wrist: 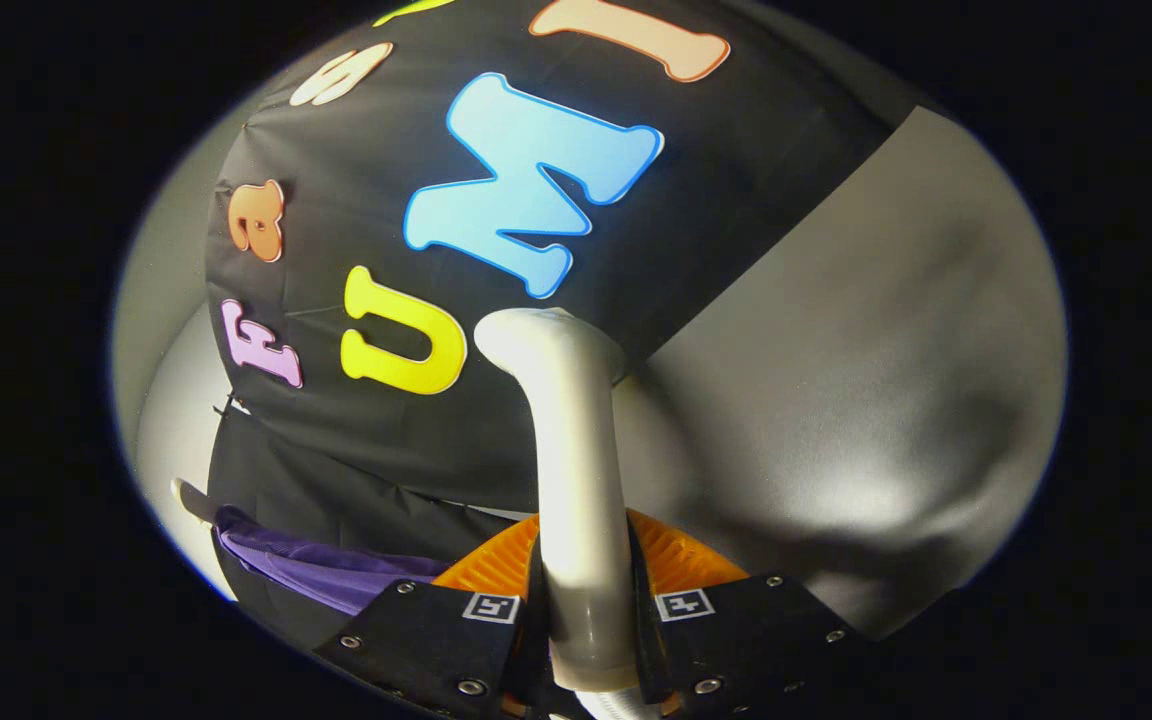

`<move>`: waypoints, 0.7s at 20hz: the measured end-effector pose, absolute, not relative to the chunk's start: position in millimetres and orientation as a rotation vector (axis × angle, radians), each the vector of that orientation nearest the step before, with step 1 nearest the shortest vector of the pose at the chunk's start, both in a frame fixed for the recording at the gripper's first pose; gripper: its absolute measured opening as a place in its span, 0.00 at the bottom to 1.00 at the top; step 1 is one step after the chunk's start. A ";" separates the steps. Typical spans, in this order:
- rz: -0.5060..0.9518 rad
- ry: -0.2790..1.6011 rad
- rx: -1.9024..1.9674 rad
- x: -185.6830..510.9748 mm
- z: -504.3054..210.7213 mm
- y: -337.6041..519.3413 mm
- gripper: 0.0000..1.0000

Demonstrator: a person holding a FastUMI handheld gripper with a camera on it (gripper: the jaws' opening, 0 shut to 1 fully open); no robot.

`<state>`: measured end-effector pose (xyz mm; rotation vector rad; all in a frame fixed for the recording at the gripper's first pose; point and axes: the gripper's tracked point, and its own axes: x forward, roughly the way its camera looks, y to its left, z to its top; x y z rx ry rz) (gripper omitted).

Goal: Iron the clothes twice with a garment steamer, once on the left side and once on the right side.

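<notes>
Pale plastic runs straight up between the jaws: the steamer (576,470), its handle clamped on both sides by the gripper (581,610), with the bent head standing well beyond the fingertips and facing away toward the booth wall. A ribbed hose end shows just below the handle, at the gripper's base. The clothes, a purple garment (326,570), hang low and off to the left of the steamer, near the left finger (436,630), with what may be a hanger tip (186,495) poking out beyond it; the head is apart from the fabric and not aimed at it. As I judge it, neither pass is under way here, and which side is due cannot be told. The main risk is the head swinging down past the garment or catching its upper edge, since the fabric sits off-axis and mostly hidden behind the finger. A loose grip on the smooth handle could let the steamer twist, and the trailing hose could tug it sideways.
</notes>
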<state>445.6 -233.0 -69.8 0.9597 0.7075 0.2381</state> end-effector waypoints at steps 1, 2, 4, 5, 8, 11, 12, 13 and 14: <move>0.241 0.683 0.960 438.3 -59.8 -229.5 0.34; 0.245 0.668 0.960 431.3 -51.8 -226.2 0.35; 0.234 0.639 0.946 411.5 -40.1 -220.9 0.35; 0.227 0.625 0.937 402.2 -36.5 -217.6 0.35; 0.202 0.594 0.932 372.4 -27.7 -205.7 0.34; 0.169 0.568 0.921 342.9 -22.7 -192.5 0.35; 0.159 0.559 0.913 333.7 -20.4 -187.8 0.35; 0.151 0.549 0.904 323.7 -18.4 -182.6 0.35; 0.145 0.541 0.894 313.6 -15.0 -177.5 0.35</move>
